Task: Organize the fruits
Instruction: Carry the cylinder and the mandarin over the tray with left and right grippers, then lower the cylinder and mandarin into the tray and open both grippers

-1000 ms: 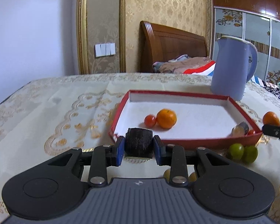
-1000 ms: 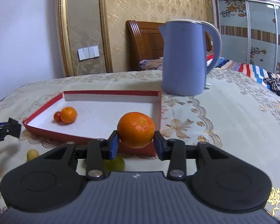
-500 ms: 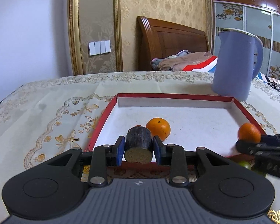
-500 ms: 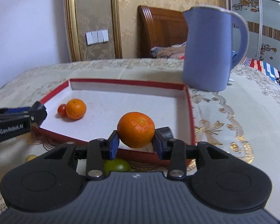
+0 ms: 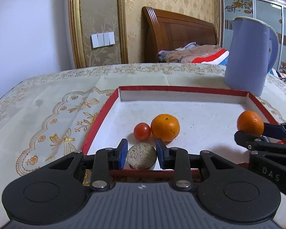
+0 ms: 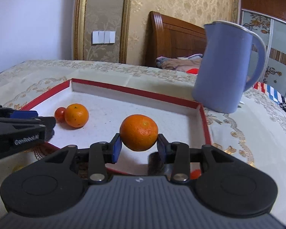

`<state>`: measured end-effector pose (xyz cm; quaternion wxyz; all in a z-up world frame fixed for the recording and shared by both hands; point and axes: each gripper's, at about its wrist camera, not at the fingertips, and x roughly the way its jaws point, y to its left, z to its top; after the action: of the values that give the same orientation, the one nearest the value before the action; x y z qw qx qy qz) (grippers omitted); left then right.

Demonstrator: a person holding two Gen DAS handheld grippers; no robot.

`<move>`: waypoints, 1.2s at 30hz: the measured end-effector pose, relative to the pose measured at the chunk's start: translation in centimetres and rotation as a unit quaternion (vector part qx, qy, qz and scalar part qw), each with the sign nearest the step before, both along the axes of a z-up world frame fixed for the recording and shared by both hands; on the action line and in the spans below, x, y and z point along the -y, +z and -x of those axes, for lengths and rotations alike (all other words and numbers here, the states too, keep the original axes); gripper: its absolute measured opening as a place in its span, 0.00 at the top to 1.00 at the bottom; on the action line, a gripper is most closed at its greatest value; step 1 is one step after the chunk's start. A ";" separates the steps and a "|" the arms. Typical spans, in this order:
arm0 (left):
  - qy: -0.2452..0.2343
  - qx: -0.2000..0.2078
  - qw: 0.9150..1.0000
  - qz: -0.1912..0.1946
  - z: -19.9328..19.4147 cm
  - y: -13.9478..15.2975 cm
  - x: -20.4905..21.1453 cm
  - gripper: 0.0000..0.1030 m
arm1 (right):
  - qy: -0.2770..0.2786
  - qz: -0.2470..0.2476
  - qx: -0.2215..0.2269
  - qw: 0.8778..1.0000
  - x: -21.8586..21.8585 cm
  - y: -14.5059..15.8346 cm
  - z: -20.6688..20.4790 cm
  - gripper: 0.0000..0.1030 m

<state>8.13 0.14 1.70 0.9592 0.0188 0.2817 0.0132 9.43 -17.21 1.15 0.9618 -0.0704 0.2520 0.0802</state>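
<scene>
Behind the cloth-covered table stood a wooden headboard and a blue jug. Partly hidden behind the R gripper lay a dark item and something red, too cut off to identify. Red-rimmed tray held a tangerine touching a cherry tomato. L gripper clamped a dark-skinned, pale-ended chunk over the tray's near edge; R gripper clamped an orange above the tray
</scene>
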 end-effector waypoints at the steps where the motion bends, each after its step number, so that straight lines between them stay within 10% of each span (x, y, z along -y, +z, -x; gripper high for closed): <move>1: 0.000 0.000 1.000 0.000 -0.1 0.0 0.0 0.70 | -0.001 0.007 0.001 1.000 -0.2 -0.2 -0.2 0.63; 30: 0.015 0.018 1.000 0.004 -3.5 -0.3 0.2 0.69 | -0.056 -0.037 -0.055 0.996 1.4 -1.4 -6.5 0.62; 36: 0.039 0.024 0.999 -0.005 -3.4 -0.5 -0.3 0.41 | -0.073 -0.016 -0.008 0.997 1.0 -0.9 -5.3 0.28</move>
<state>11.55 0.41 1.21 0.9643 0.0120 0.2591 0.0524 14.78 -18.24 0.23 0.9640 -0.0362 0.2630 0.0147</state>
